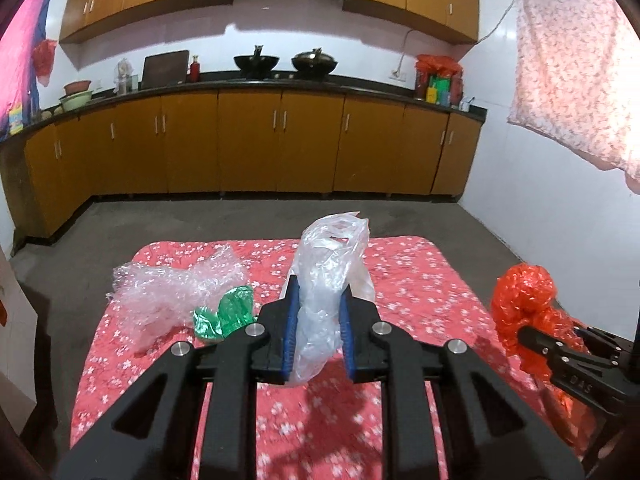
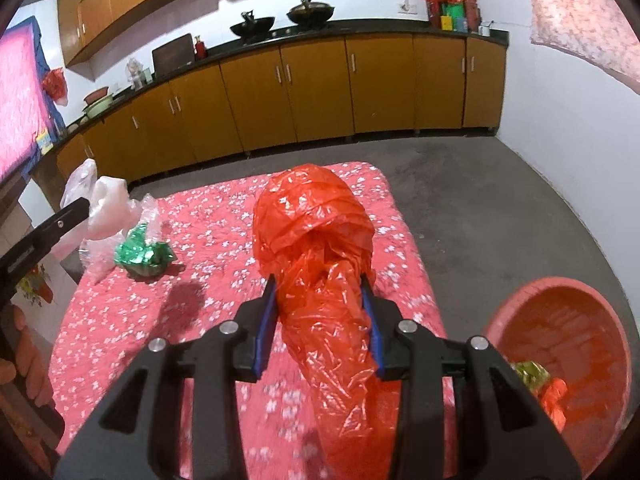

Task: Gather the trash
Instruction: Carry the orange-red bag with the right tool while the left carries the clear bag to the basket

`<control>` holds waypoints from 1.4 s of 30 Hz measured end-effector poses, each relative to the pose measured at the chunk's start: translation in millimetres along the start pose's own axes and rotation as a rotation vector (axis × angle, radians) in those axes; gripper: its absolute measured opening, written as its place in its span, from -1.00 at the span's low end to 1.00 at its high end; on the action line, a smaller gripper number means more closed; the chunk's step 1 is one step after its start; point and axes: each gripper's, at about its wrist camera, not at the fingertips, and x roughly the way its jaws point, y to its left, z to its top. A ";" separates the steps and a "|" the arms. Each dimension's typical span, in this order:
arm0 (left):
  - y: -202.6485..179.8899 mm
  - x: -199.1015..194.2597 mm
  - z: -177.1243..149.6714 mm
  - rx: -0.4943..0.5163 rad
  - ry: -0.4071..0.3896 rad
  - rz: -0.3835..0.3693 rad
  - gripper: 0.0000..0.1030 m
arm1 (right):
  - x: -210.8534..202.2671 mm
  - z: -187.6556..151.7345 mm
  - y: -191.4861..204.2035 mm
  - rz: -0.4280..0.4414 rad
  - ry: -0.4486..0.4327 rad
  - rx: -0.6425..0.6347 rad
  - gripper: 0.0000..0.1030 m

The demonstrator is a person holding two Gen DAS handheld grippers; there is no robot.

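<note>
At the far left of the flowered red cloth lies a crumpled sheet of clear bubble wrap, and touching its near edge is a wad of green foil; both sit loose on the cloth, so you will need to come back for them. Next along, your left gripper has its blue pads pressed into the middle of a clear plastic bag, jaws narrowed onto the bunched film while the top of the bag flares free above them; pinching it at the waist like this looks like the surest way to keep slippery film from sliding out. Further right, your right gripper is clamped the same way on a red plastic bag, whose ballooned head stands beyond the fingertips and whose tail trails back under the tool. Both bags are lifted clear of the cloth, which suggests you are mid-carry. At the far right, just beside the cloth's edge and below your right hand, the pink basin already holds some scraps of red and yellow-green wrapper, so it seems to be the collecting point; the red bag is the nearer one to drop in.
</note>
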 end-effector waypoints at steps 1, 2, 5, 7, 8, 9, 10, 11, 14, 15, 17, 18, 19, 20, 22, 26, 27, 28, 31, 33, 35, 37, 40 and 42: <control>-3.4 -4.9 -1.0 0.001 -0.001 -0.007 -0.64 | -4.2 -0.8 -1.4 -0.003 -0.004 0.003 -0.27; -8.4 -11.3 -3.2 0.003 -0.003 -0.015 -0.64 | -12.7 -3.7 -2.1 -0.008 -0.008 0.009 -0.27; -22.3 -21.6 -10.2 0.020 -0.005 -0.028 -0.64 | -30.3 -11.7 -5.7 -0.024 -0.015 0.020 -0.27; -29.3 -24.8 -13.8 0.025 0.001 -0.040 -0.64 | -42.4 -18.3 -9.3 -0.039 -0.020 0.025 -0.27; -32.1 -26.5 -16.3 0.028 0.005 -0.046 -0.64 | -46.5 -21.0 -10.9 -0.044 -0.021 0.029 -0.27; -37.3 -27.6 -18.7 0.033 0.010 -0.051 -0.64 | -51.0 -23.7 -13.9 -0.048 -0.022 0.034 -0.27; -38.8 -29.6 -20.3 0.034 0.012 -0.056 -0.64 | -57.3 -27.1 -18.0 -0.058 -0.024 0.041 -0.27; -43.1 -30.8 -21.7 0.038 0.014 -0.063 -0.64 | -61.4 -28.6 -20.4 -0.065 -0.026 0.044 -0.27; -51.4 -36.0 -23.6 0.047 0.015 -0.082 -0.64 | -75.5 -35.3 -31.5 -0.087 -0.035 0.061 -0.27; -54.6 -38.4 -25.1 0.054 0.013 -0.089 -0.64 | -80.0 -36.9 -35.2 -0.094 -0.038 0.066 -0.27; -59.4 -42.1 -27.8 0.063 0.010 -0.102 -0.64 | -89.8 -40.4 -43.7 -0.112 -0.046 0.076 -0.27; -64.6 -43.6 -27.8 0.068 0.009 -0.112 -0.64 | -94.7 -42.1 -48.3 -0.120 -0.050 0.081 -0.27; -67.9 -44.5 -27.9 0.073 0.008 -0.119 -0.64 | -99.9 -43.8 -53.5 -0.129 -0.055 0.087 -0.27; -72.0 -45.2 -28.0 0.078 0.007 -0.126 -0.64 | -104.4 -46.0 -58.1 -0.138 -0.060 0.091 -0.27; -81.3 -46.9 -31.0 0.090 0.007 -0.141 -0.64 | -111.8 -48.9 -65.2 -0.149 -0.066 0.099 -0.27; -100.8 -48.1 -34.7 0.113 0.014 -0.170 -0.64 | -127.8 -55.8 -84.3 -0.178 -0.078 0.117 -0.27; -106.1 -48.0 -36.2 0.119 0.017 -0.177 -0.64 | -130.6 -57.0 -89.2 -0.185 -0.081 0.121 -0.27; -111.1 -47.9 -37.3 0.126 0.019 -0.185 -0.64 | -132.5 -58.3 -93.0 -0.193 -0.082 0.126 -0.27; -126.4 -46.2 -41.2 0.144 0.028 -0.212 -0.64 | -140.3 -64.5 -110.5 -0.220 -0.088 0.151 -0.27; -138.0 -44.9 -45.0 0.159 0.035 -0.232 -0.64 | -143.3 -68.2 -120.3 -0.234 -0.087 0.164 -0.27; -149.3 -42.8 -48.1 0.173 0.042 -0.256 -0.64 | -146.6 -71.4 -130.8 -0.253 -0.089 0.176 -0.27; -159.9 -42.1 -51.7 0.185 0.048 -0.276 -0.64 | -149.7 -74.3 -140.6 -0.270 -0.092 0.187 -0.27; -178.0 -39.7 -58.4 0.206 0.059 -0.311 -0.64 | -153.9 -78.0 -156.7 -0.294 -0.097 0.210 -0.27; -189.9 -37.7 -62.8 0.218 0.067 -0.335 -0.64 | -155.2 -79.7 -165.5 -0.304 -0.098 0.225 -0.27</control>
